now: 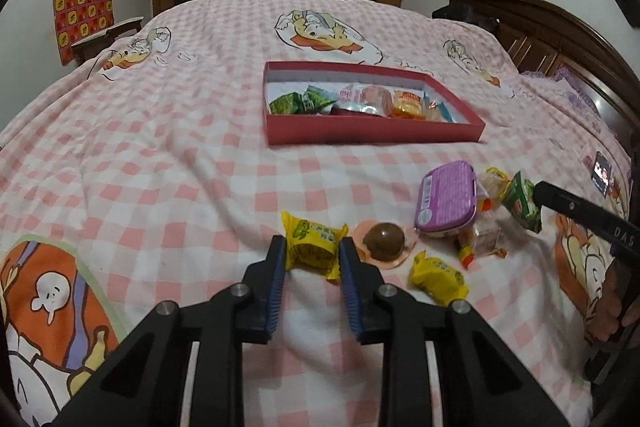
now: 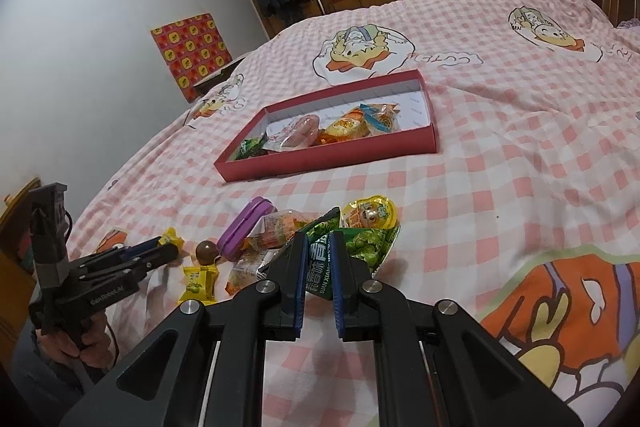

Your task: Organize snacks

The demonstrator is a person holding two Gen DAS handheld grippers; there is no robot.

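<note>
On the bed, a red box [image 1: 372, 135] holds several wrapped snacks. In the left wrist view my left gripper [image 1: 312, 243] is shut on a yellow snack packet [image 1: 314, 251], its blue pads pressing both sides just above the sheet. The right wrist view shows my right gripper [image 2: 318, 239] shut on a green pea packet [image 2: 320, 263] at the edge of the loose pile. From the left wrist view that green packet [image 1: 520, 203] hangs from a black finger [image 1: 580, 211]. My left gripper [image 2: 164, 249] also shows at the lower left of the right wrist view.
Loose snacks lie between the grippers: a purple tin [image 1: 446, 199], a chocolate ball [image 1: 384, 239], a second yellow packet [image 1: 438, 277], clear orange packets [image 1: 480, 239] and a jelly cup [image 2: 370, 213]. A phone [image 1: 601, 179] lies at the right. A dark headboard [image 1: 560, 39] bounds the bed.
</note>
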